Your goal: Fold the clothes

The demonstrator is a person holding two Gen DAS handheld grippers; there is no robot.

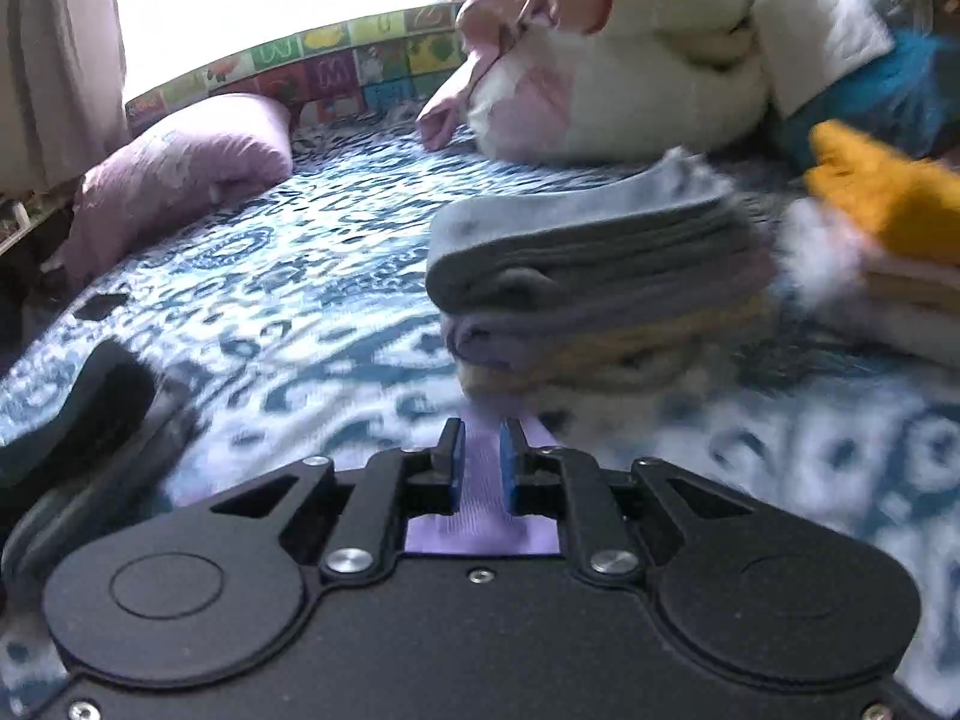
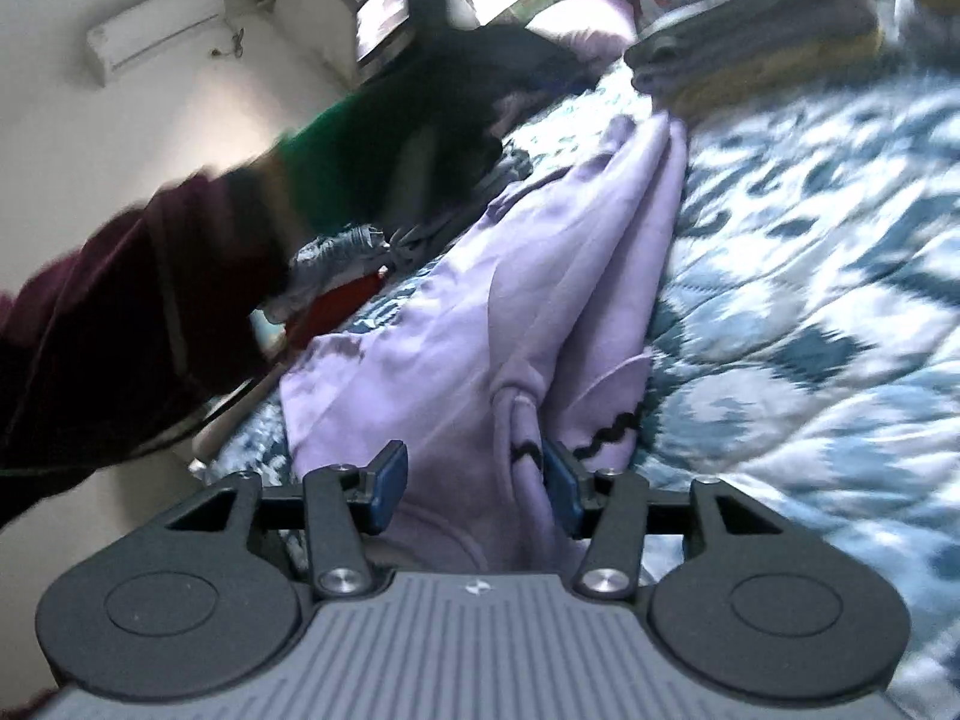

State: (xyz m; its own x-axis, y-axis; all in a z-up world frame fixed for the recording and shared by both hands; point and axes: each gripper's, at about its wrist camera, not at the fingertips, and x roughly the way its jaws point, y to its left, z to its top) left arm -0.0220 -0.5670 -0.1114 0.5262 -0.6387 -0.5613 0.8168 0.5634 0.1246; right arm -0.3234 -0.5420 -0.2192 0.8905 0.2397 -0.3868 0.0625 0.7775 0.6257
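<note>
The left gripper (image 1: 481, 468) is seen nearly closed, its blue pads pinched on a strip of the lilac garment (image 1: 480, 516), and just ahead of it a stack of folded clothes (image 1: 588, 294) rests on the blue-patterned bed (image 1: 288, 276). The right gripper (image 2: 474, 480) is held about half open over the bed (image 2: 810, 312), with a bunched part of the same lilac garment (image 2: 540, 276) lying between its fingers; no firm pinch by the pads can be made out. From there the garment is stretched away toward the folded stack (image 2: 762, 54) far ahead, while a dark-sleeved arm (image 2: 120, 312) is seen to the right gripper's left.
</note>
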